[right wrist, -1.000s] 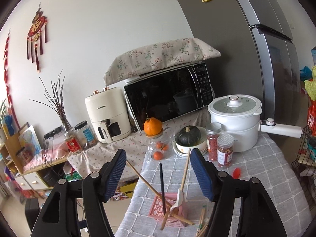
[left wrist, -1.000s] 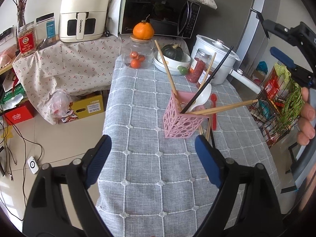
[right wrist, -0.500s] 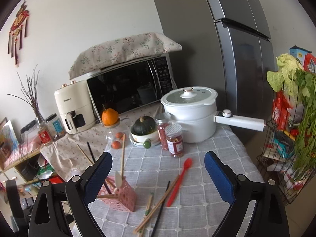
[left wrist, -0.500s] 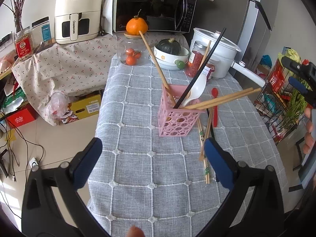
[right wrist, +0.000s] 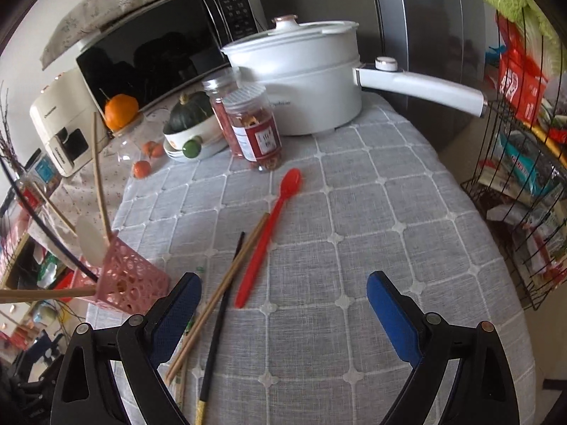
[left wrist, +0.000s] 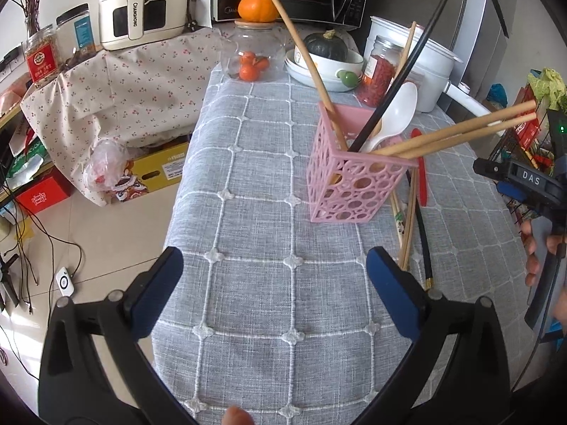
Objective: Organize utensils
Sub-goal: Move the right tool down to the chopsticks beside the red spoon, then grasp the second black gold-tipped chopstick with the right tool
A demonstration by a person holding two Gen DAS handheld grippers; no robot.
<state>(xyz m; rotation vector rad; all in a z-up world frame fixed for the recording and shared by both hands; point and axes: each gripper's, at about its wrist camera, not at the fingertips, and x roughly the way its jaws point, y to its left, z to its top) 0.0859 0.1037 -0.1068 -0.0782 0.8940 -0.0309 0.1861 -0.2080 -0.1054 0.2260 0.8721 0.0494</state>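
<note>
A pink perforated holder (left wrist: pixel 358 184) stands on the grey checked tablecloth (left wrist: pixel 269 212); it holds wooden chopsticks, a black chopstick and a white spoon (left wrist: pixel 397 113). Right of it lie loose wooden chopsticks (left wrist: pixel 407 219), a black chopstick (left wrist: pixel 423 241) and a red spoon (left wrist: pixel 422 180). My left gripper (left wrist: pixel 273 262) hangs open above bare cloth in front of the holder. In the right wrist view the red spoon (right wrist: pixel 269 233), wooden chopsticks (right wrist: pixel 226 283) and black chopstick (right wrist: pixel 219 318) lie just ahead of my open right gripper (right wrist: pixel 283 283), toward its left finger; the holder (right wrist: pixel 127 279) is at the left.
A white electric pot (right wrist: pixel 301 81) with a long handle, two red-filled jars (right wrist: pixel 255 131), a bowl with a green squash (right wrist: pixel 191 120) and a glass jar of oranges (left wrist: pixel 251 53) line the far end. A wire rack (right wrist: pixel 514 177) stands off the right edge; floor lies off the left edge.
Both grippers came down toward the table and their jaws spread wider. The right view tipped from the wall and microwave down onto the loose utensils.
</note>
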